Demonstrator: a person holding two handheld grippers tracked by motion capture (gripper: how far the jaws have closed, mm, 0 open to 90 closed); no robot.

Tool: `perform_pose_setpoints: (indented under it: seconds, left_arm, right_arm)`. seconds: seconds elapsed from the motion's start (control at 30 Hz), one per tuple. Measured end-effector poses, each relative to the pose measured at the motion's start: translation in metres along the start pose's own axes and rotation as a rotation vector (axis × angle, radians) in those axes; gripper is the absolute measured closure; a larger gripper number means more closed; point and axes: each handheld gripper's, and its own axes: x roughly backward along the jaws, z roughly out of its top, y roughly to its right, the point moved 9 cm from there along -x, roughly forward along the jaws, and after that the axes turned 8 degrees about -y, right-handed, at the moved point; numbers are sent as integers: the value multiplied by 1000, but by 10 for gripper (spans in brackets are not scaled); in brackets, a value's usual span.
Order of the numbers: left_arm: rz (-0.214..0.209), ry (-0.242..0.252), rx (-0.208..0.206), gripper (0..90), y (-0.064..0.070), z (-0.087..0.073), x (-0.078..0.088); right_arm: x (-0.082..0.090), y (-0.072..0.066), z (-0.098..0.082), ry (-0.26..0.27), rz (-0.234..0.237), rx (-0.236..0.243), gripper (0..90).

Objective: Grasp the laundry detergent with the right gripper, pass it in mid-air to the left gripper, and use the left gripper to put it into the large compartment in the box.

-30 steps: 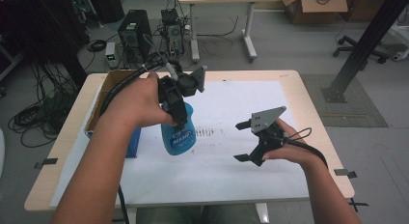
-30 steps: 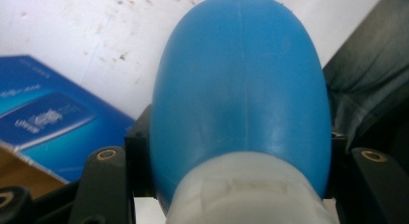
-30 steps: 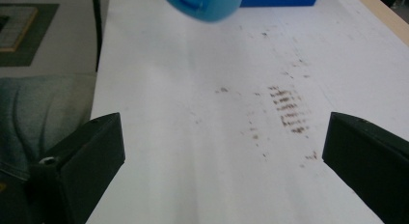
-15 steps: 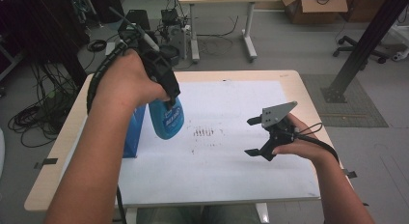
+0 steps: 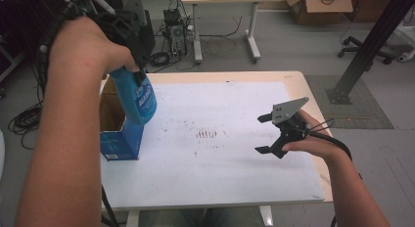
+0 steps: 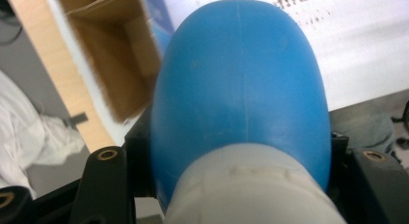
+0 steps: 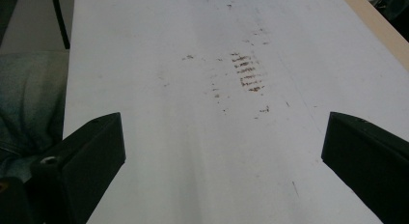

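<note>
High view showed an open blue cardboard box (image 5: 117, 134) standing at the left edge of the white-topped table (image 5: 235, 188), its flaps up and its brown inside in shadow; nothing could be made out in it. Above the box, the left gripper (image 5: 128, 29) was raised high off the table and clamped on the neck end of a blue plastic bottle (image 5: 138, 97) with white lettering. The bottle hung with its long axis near vertical, slightly tilted, rounded bottom pointing down toward the box's near right corner, clear of the rim. In the left gripper view the bottle (image 6: 241, 103) bulged between the two black jaws, its pale collar nearest the camera, and the open box (image 6: 115, 55) lay beyond it at the upper left.

The right gripper (image 5: 264, 134) hovered over the right part of the table, its jaws spread wide with nothing between them. A patch of small brown marks (image 5: 206, 134) lay on the table centre.
</note>
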Motion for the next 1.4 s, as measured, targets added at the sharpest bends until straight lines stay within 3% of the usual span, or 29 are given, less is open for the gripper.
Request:
perform_pose_setpoints:
  seconds: [0.3,0.63,1.0,1.13,1.4]
  left_arm:
    - [-71,16,134,388,-38,-7,13]
    - [-69,9,237,388,-80,-5,8]
    - [-46,14,270,388,-104,6,-9]
    - [-56,21,293,388,-108,10,-17]
    - [-45,-2,295,388,-115,16,-38]
  right_arm:
    - [1,3,1,-7,-3,-5,18]
    - [1,4,0,-13,0,-11,17]
    - [-5,3,3,-20,8,-10,18]
    - [-6,3,3,-21,8,-15,18]
    - [-7,4,0,-24,8,-27,18]
